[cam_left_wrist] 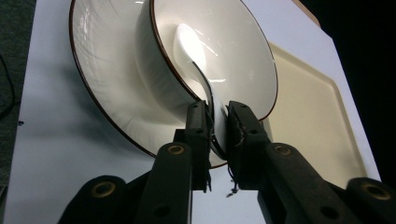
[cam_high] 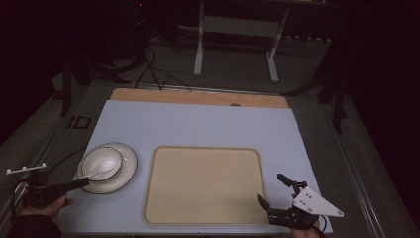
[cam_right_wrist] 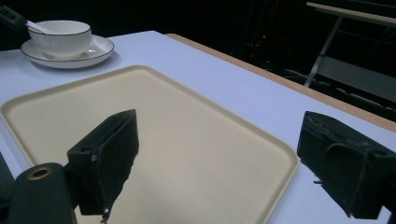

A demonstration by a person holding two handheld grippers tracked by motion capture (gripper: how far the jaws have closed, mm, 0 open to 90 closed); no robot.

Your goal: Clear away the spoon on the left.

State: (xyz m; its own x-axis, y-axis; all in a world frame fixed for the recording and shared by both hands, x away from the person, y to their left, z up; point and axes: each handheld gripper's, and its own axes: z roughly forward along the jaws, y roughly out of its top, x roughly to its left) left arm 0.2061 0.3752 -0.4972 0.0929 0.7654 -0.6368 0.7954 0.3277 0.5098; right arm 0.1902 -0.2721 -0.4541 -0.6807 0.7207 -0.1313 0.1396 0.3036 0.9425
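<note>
A white bowl with a dark rim sits on a matching plate at the table's left. Inside the bowl lies a white spoon, its handle reaching over the near rim. My left gripper is shut on that handle; in the left gripper view the spoon runs down to the left gripper, pinched between both jaws. A beige tray lies in the middle. My right gripper hovers open over the tray's right front corner, the tray showing between the jaws of the right gripper.
A pale blue mat covers the table, with a wooden strip along its far edge. Behind the table stand a white frame and cables on the floor. The bowl and plate sit far off in the right gripper view.
</note>
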